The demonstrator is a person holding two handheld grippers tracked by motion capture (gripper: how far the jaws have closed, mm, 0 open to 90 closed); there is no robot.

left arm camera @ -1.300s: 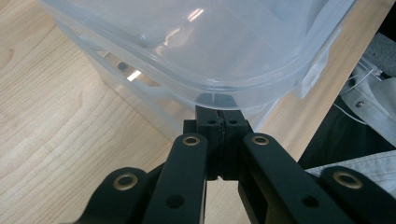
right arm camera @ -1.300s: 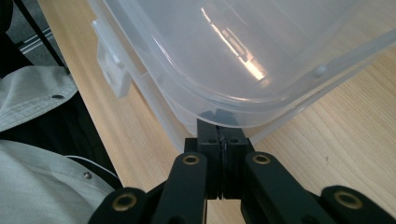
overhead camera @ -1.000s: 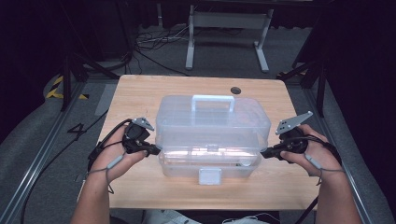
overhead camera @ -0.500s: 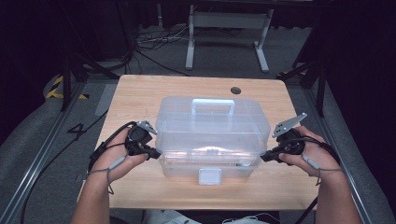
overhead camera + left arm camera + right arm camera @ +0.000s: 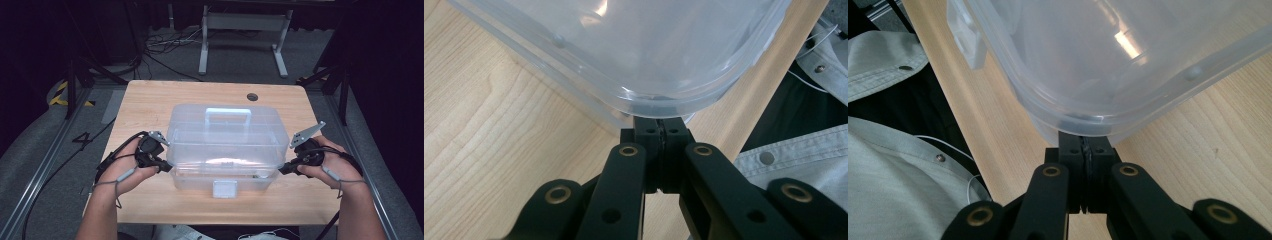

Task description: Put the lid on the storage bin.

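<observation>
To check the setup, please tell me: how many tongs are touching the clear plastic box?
2. The left tongs press shut under the lid rim at the left end of the clear plastic box; the right tongs do the same at its right end.

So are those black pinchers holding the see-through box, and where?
Cannot tell. Both shut grippers, left and right, press tips under the lid rim of the clear box, one at each end.

We see the storage box (image 5: pixel 225 145) at the centre of the frame, on the table (image 5: pixel 150 100). The left gripper (image 5: pixel 162 166) sits at its left edge, the right gripper (image 5: pixel 284 170) at its right edge. A stand (image 5: pixel 240 35) occupies the upper centre, behind the table.
</observation>
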